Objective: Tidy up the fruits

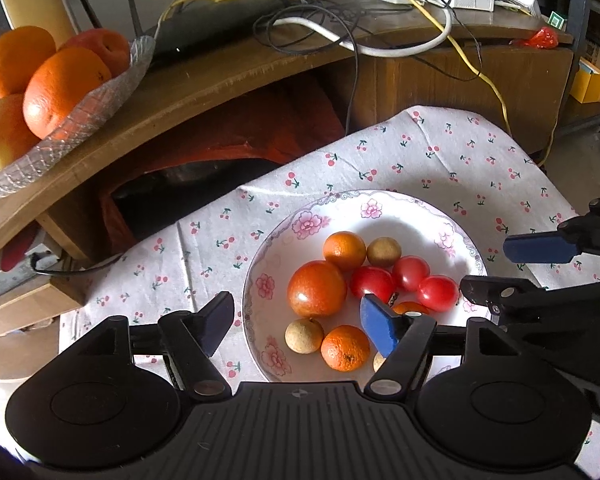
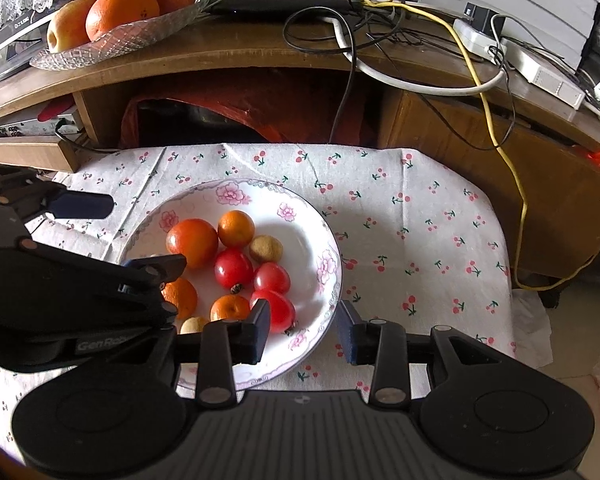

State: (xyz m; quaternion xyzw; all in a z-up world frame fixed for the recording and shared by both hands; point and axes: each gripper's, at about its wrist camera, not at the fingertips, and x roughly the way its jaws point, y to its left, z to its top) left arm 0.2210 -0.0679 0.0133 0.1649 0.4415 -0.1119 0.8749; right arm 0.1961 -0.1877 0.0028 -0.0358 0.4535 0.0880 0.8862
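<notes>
The left gripper (image 1: 300, 322) hangs with its fingers (image 1: 376, 328) spread wide over a flowered plate (image 1: 452, 224) of small oranges (image 1: 345, 250), red tomatoes (image 1: 438, 293) and brown longans (image 1: 304, 335), on a cherry-print cloth (image 1: 440, 152).

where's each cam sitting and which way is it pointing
Left wrist: rides the left gripper, looking forward and down onto the floral plate; the right gripper enters from the right.
Right wrist: rides the right gripper over the plate's near rim; the left gripper enters from the left.
Shared: plate, big orange, glass fruit dish.
</notes>
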